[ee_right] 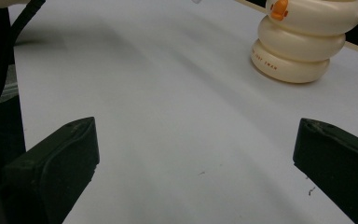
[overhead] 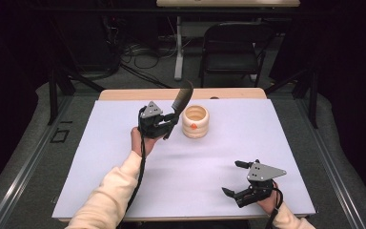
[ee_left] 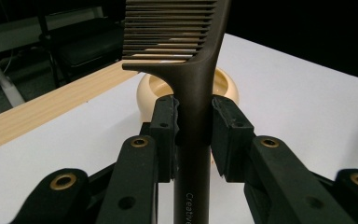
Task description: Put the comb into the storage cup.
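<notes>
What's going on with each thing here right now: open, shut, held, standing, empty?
Left hand-held gripper: shut on the comb's handle, raised beside the holder.
Comb: clamped, upright, teeth end up, off the table.
Cream ringed holder: upright on the white table, open top, inside looks empty.
Right hand-held gripper: jaws wide open, holding nothing, near the table's front edge.
Folding chair: unfolded, standing behind the table.
</notes>
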